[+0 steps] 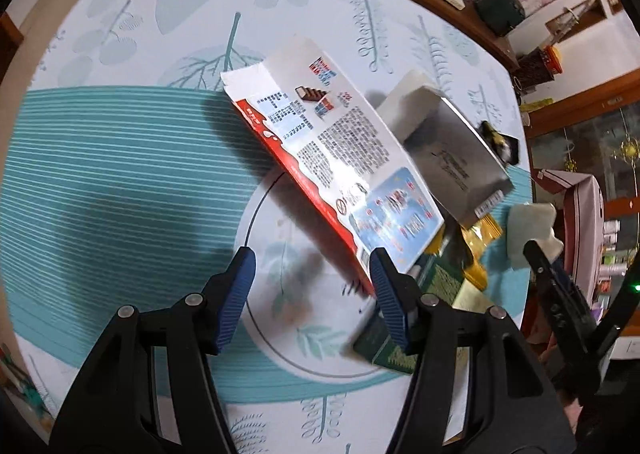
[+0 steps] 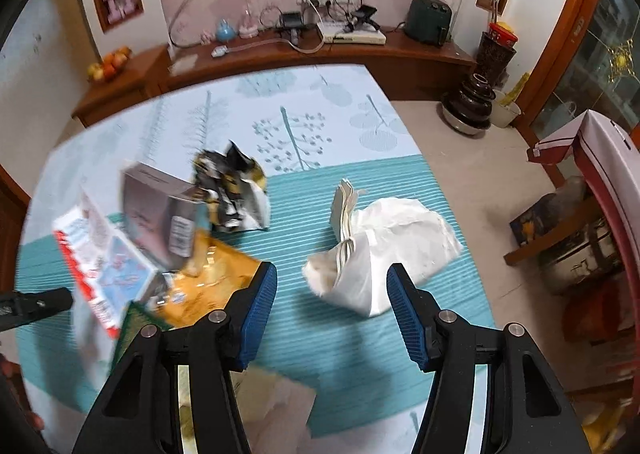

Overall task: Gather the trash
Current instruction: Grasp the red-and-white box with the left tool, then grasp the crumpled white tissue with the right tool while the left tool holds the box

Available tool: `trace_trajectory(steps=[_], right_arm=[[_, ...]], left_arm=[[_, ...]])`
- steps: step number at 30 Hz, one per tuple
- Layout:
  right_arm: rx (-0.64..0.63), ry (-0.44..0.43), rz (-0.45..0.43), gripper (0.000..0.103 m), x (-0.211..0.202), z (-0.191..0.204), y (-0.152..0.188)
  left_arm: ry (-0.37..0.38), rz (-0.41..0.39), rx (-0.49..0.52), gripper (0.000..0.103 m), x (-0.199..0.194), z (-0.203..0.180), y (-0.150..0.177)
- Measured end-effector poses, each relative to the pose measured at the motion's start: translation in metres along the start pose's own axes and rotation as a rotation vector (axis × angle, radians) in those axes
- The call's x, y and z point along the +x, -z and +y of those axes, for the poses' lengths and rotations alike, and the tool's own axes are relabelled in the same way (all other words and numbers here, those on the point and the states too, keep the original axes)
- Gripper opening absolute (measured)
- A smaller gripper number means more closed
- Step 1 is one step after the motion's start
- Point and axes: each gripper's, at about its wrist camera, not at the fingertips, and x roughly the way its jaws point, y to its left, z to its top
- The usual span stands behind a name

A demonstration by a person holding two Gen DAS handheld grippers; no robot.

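both grippers empty, jaws apart: left gripper (image 1: 310,256) over the red-and-white carton (image 1: 340,166), right gripper (image 2: 330,274) short of the white bag (image 2: 384,246). silver box (image 2: 160,210), crumpled wrapper (image 2: 232,190) lie beyond on the table (image 2: 304,122). nothing collected yet.

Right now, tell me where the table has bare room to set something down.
Free: the teal striped cloth left of the red-and-white carton, and the strip between the crumpled wrapper and the white bag. Crowded: the pile around the silver box and orange packet.
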Motion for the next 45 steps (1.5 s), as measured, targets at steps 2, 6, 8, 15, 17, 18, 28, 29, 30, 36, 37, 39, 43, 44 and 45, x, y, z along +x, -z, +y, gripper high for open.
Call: trace_trajectory(steps=[2, 6, 8, 15, 17, 18, 28, 29, 30, 36, 37, 39, 43, 44, 45], right_arm=[[-0.003, -0.001, 0.015, 0.038, 0.016, 0.002, -0.001], [-0.011, -0.003, -0.009, 0.034, 0.029, 0.006, -0.006], [-0.01, -0.024, -0.008, 0.032, 0.031, 0.01, -0.006], [-0.059, -0.09, -0.008, 0.031, 0.029, 0.039, 0.009], [-0.06, -0.101, -0.008, 0.031, 0.025, 0.043, 0.014], [-0.061, -0.11, -0.008, 0.031, 0.025, 0.045, 0.015], [-0.063, -0.156, -0.006, 0.03, 0.006, 0.051, 0.031], [-0.06, -0.162, -0.005, 0.029, 0.005, 0.05, 0.032], [-0.052, -0.173, -0.006, 0.029, 0.001, 0.048, 0.034], [-0.015, -0.205, -0.008, 0.027, -0.017, 0.038, 0.048], [-0.012, -0.206, -0.01, 0.027, -0.02, 0.037, 0.05], [0.002, -0.212, -0.02, 0.026, -0.03, 0.032, 0.056], [0.034, -0.228, -0.043, 0.023, -0.053, 0.019, 0.066], [0.043, -0.232, -0.05, 0.023, -0.06, 0.016, 0.069], [0.052, -0.237, -0.058, 0.023, -0.069, 0.012, 0.074]], left_arm=[[0.006, 0.014, -0.018, 0.056, 0.009, 0.0, -0.004], [0.014, 0.025, -0.037, 0.056, 0.02, -0.001, -0.009], [0.02, 0.027, -0.051, 0.056, 0.024, -0.002, -0.011], [-0.001, 0.005, -0.078, 0.056, 0.031, -0.009, -0.023], [-0.015, -0.007, -0.081, 0.056, 0.033, -0.012, -0.025], [-0.024, -0.012, -0.082, 0.056, 0.034, -0.015, -0.026], [-0.087, -0.071, 0.021, 0.009, 0.02, -0.031, -0.025], [-0.081, -0.08, 0.033, 0.008, 0.015, -0.031, -0.024], [-0.078, -0.087, 0.042, 0.007, 0.011, -0.031, -0.023], [-0.082, -0.13, 0.099, 0.005, -0.02, -0.023, -0.008], [-0.083, -0.135, 0.106, 0.005, -0.025, -0.021, -0.006], [-0.088, -0.149, 0.125, 0.005, -0.036, -0.018, 0.001], [-0.087, -0.167, 0.144, 0.005, -0.061, -0.011, 0.019], [-0.085, -0.171, 0.15, 0.005, -0.068, -0.009, 0.024], [-0.085, -0.175, 0.156, 0.005, -0.076, -0.008, 0.031]])
